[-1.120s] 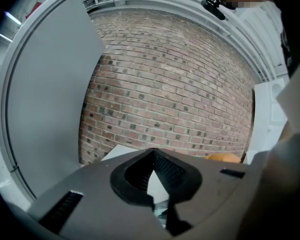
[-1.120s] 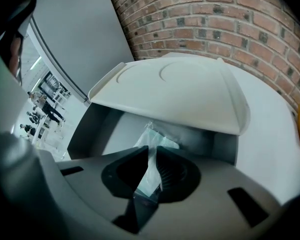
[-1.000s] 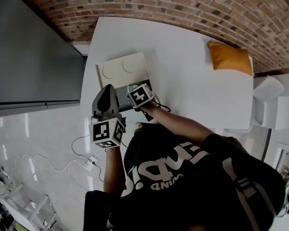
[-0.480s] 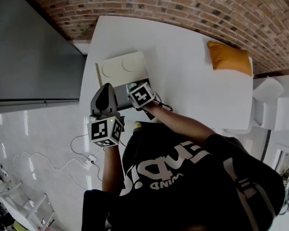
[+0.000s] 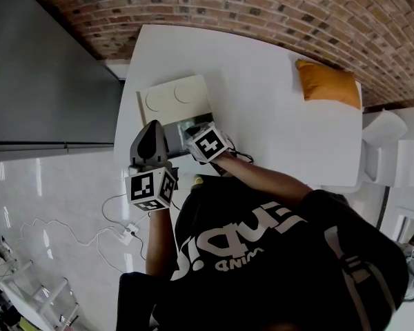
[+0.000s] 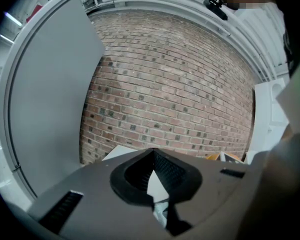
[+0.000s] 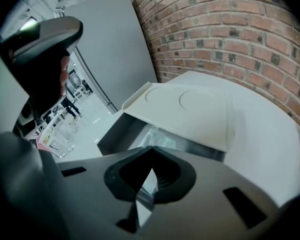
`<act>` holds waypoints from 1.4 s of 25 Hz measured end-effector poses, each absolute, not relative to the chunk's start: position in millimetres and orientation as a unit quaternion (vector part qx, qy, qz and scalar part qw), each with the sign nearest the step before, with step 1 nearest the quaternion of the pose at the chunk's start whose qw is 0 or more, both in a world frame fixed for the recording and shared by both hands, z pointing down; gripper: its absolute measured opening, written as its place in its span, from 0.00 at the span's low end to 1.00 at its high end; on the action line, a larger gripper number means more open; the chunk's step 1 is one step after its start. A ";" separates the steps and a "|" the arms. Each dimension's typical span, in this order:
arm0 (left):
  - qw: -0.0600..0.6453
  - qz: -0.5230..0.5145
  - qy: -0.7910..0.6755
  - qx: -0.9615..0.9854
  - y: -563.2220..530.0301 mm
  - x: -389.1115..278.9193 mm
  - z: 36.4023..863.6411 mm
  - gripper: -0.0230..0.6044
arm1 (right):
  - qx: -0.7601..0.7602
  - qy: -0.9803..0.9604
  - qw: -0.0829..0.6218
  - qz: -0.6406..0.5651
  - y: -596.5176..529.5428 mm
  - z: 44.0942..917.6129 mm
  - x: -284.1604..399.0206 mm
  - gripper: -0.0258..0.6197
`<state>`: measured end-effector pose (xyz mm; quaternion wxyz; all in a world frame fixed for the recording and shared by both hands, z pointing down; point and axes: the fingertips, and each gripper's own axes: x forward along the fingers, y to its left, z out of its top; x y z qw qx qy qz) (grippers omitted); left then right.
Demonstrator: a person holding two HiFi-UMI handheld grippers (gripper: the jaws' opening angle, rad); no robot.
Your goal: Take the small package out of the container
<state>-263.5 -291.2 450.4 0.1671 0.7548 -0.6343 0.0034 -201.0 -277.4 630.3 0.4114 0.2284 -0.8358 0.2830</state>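
Head view: I find the container (image 5: 170, 131) at the table's (image 5: 262, 95) left front edge, the lid (image 5: 174, 98) over its far part. The right gripper (image 5: 194, 131) is above the opening and the left gripper (image 5: 152, 127) beside it.
Left gripper view: jaw tips meet, closed.
Right gripper view: jaws closed. The small package (image 7: 160, 136) lies inside the container.

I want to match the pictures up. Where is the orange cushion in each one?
Head view: the orange cushion sits upper right, just below the brick wall.
Left gripper view: a small orange sliver low right, under the brick wall.
Right gripper view: not in it.
Shared landmark: the brick wall.
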 end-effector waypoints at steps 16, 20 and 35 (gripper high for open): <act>0.167 0.009 -0.628 0.760 -282.6 -250.0 448.1 0.05 | 0.234 -0.903 0.322 0.165 -285.3 536.8 -193.7 0.04; 0.168 0.010 -0.625 0.762 -279.9 -246.5 448.5 0.05 | 0.247 -0.913 0.294 0.138 -290.1 514.0 -185.7 0.04; 0.162 0.010 -0.623 0.765 -273.6 -238.5 444.4 0.05 | 0.313 -0.931 0.177 0.061 -310.0 452.2 -146.3 0.04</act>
